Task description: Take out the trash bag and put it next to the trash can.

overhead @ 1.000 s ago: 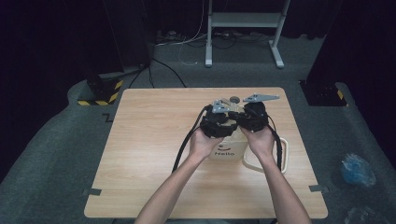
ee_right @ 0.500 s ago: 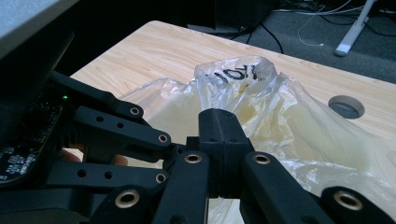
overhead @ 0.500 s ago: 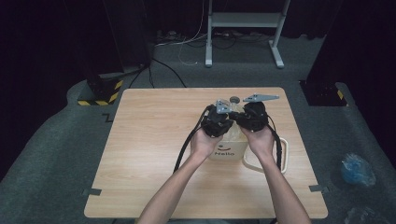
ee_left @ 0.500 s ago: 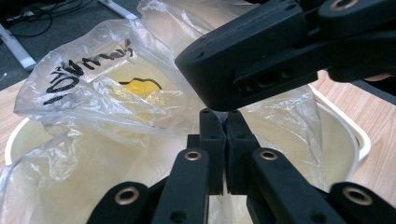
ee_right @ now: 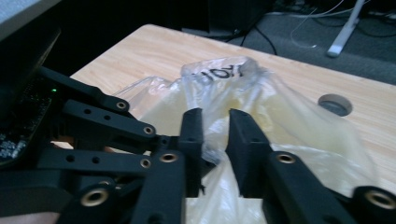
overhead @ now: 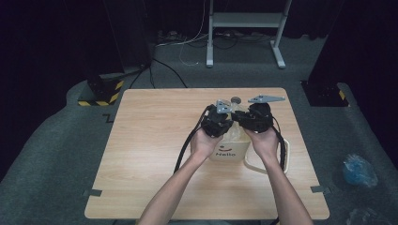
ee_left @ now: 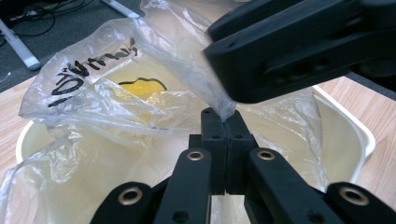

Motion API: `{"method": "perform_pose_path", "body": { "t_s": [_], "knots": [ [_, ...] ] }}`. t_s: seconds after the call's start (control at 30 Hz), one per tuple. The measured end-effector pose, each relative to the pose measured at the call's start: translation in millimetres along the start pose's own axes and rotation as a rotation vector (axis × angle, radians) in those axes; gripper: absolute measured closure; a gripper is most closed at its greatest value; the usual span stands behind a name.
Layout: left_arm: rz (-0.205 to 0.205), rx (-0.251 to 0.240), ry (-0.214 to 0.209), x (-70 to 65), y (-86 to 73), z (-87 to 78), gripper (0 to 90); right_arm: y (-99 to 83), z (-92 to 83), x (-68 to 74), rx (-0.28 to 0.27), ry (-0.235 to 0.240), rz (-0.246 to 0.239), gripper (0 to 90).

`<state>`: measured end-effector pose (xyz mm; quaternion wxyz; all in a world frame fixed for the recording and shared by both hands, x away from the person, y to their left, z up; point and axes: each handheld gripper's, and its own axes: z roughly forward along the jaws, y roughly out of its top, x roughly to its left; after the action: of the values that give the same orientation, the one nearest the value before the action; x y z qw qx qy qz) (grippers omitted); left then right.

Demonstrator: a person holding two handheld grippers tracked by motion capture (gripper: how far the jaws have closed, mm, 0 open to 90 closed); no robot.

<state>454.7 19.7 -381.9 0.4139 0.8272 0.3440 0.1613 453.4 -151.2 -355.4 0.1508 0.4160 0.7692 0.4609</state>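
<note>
**Two grippers at a bag in a bucket**

The left gripper point(ee_left: 225, 122) has its jaws pressed together, pinching a fold of the clear plastic bag point(ee_left: 107, 100). The right gripper point(ee_right: 215, 128) has just been opening; its jaws stand slightly apart with bag film between them. The bag lines a cream bucket point(overhead: 231, 149) on the table point(overhead: 150, 154), right of centre, with the grippers at its 12 o'clock edge.

Clear plastic bag point(ee_left: 116, 107), crumpled and printed with black lettering, is lining a cream container point(overhead: 231, 149) marked "Hello"; container is standing upright near the table's point(overhead: 150, 154) right edge, bag film bunching upward above the rim
</note>
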Motion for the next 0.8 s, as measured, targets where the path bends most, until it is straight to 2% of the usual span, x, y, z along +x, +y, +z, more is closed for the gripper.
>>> {"method": "perform_pose_path", "body": {
  "t_s": [0.13,0.33,0.53,0.67,0.8],
  "knots": [
    [0.002,0.001,0.005,1.4,0.3,-1.9,89.2,-6.2,-8.5,-3.0,-0.034,-0.012,-0.008,60.5],
    [-0.017,-0.008,-0.006,5.8,0.4,-5.0,89.2,-26.0,-24.9,-9.0,-0.059,-0.065,-0.024,53.9],
    [-0.03,-0.032,-0.007,7.1,2.4,-9.7,89.1,-45.2,-43.0,-21.2,-0.121,-0.056,-0.01,50.4],
    [-0.034,-0.032,-0.01,8.0,3.6,-9.6,89.1,-60.1,-48.4,-30.0,-0.118,-0.079,0.003,49.6],
    [-0.04,-0.037,-0.01,8.9,4.4,-11.3,89.1,-82.7,-46.4,-39.3,-0.1,-0.102,0.024,48.1]
  ]
}}
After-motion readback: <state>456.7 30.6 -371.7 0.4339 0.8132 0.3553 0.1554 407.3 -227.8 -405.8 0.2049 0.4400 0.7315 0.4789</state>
